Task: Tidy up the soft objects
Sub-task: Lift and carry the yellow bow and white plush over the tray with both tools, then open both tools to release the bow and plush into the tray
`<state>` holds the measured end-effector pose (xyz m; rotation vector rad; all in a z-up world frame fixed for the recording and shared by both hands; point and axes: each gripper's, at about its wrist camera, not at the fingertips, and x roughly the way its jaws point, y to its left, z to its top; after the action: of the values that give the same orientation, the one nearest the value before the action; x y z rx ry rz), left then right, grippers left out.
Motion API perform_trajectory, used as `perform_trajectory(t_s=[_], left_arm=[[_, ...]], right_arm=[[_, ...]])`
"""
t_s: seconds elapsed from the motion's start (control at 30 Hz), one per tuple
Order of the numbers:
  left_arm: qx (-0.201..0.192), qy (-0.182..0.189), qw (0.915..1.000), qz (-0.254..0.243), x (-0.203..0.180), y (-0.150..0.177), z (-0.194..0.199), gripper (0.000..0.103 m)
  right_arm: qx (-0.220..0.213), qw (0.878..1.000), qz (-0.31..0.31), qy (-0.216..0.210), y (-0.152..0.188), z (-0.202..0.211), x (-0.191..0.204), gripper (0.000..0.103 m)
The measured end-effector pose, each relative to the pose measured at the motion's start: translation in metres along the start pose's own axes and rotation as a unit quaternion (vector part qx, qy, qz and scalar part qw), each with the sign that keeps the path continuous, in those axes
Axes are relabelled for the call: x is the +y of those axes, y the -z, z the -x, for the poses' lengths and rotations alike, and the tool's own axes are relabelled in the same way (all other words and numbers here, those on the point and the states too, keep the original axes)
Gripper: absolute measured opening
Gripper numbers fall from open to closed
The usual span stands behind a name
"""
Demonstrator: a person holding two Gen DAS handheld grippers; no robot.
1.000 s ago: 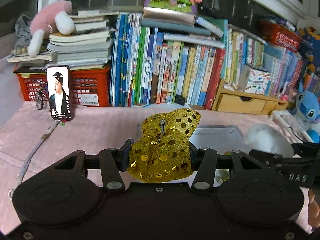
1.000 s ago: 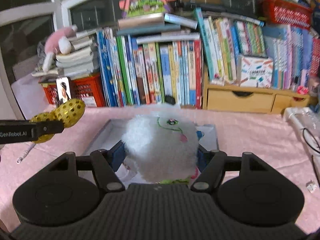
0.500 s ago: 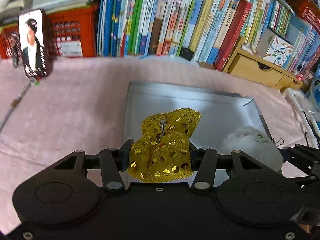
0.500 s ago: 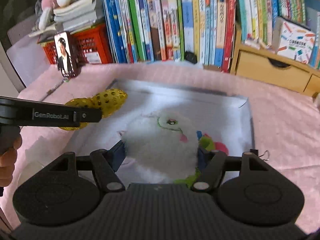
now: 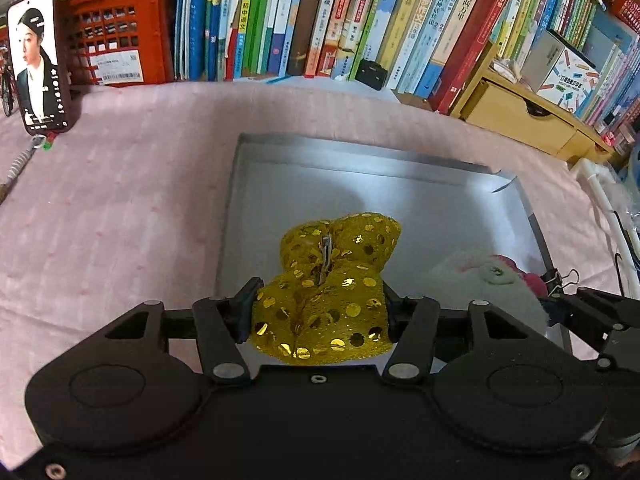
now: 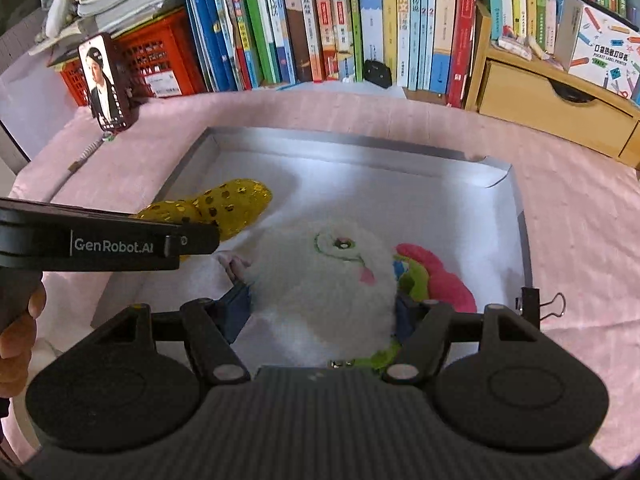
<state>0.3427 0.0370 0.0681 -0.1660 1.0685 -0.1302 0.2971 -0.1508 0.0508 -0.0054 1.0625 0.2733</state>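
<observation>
My left gripper (image 5: 320, 312) is shut on a gold sequined bow (image 5: 332, 280) and holds it over the near left part of a shallow grey tray (image 5: 360, 152). The bow also shows in the right wrist view (image 6: 228, 208), with the left gripper (image 6: 192, 236) beside it. My right gripper (image 6: 322, 312) is shut on a white fluffy plush toy (image 6: 324, 280) with a pink and green crest, low inside the tray (image 6: 352, 144). The plush shows in the left wrist view (image 5: 480, 280) at the tray's right.
The tray lies on a pink cloth (image 5: 120, 200). A row of books (image 5: 320, 20) and a red crate (image 5: 120, 40) stand behind. A phone (image 5: 38, 60) leans at the left. A wooden drawer unit (image 6: 552, 112) stands at the right. A binder clip (image 6: 552, 304) grips the tray's right edge.
Both grippers have come down and forward from above the table to over the tray, each still holding its soft object. The plush now sits low in the tray.
</observation>
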Motion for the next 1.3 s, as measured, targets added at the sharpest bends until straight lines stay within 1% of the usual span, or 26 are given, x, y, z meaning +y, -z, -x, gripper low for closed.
perform_trajectory(t_s=[0.07, 0.17, 0.33, 0.53, 0.73, 1.0, 1.3], left_arm=[[0.002, 0.004, 1.0000, -0.001, -0.001, 0.000, -0.001, 0.061], [0.002, 0.004, 1.0000, -0.003, -0.002, 0.000, 0.000, 0.065], [-0.002, 0.007, 1.0000, -0.003, -0.001, 0.000, 0.005, 0.073], [-0.014, 0.004, 0.9998, -0.010, -0.002, 0.002, 0.016, 0.079], [-0.025, 0.005, 0.9995, -0.020, -0.005, 0.007, 0.030, 0.081], [-0.062, 0.023, 0.9967, -0.048, -0.017, 0.026, 0.066, 0.082], [-0.122, 0.051, 0.9877, -0.084, -0.031, 0.063, 0.119, 0.084]], right_arm=[[0.003, 1.000, 0.003, 0.004, 0.000, -0.002, 0.001, 0.074], [0.002, 1.000, 0.008, 0.008, 0.000, -0.001, 0.003, 0.081], [-0.002, 1.000, 0.013, 0.007, 0.000, 0.004, 0.003, 0.086], [-0.008, 1.000, 0.013, 0.008, 0.001, 0.013, 0.002, 0.087], [-0.021, 1.000, 0.011, 0.009, 0.003, 0.027, 0.000, 0.088], [-0.057, 0.998, 0.021, 0.003, 0.016, 0.058, 0.005, 0.088], [-0.121, 0.992, 0.045, -0.009, 0.043, 0.108, 0.014, 0.089]])
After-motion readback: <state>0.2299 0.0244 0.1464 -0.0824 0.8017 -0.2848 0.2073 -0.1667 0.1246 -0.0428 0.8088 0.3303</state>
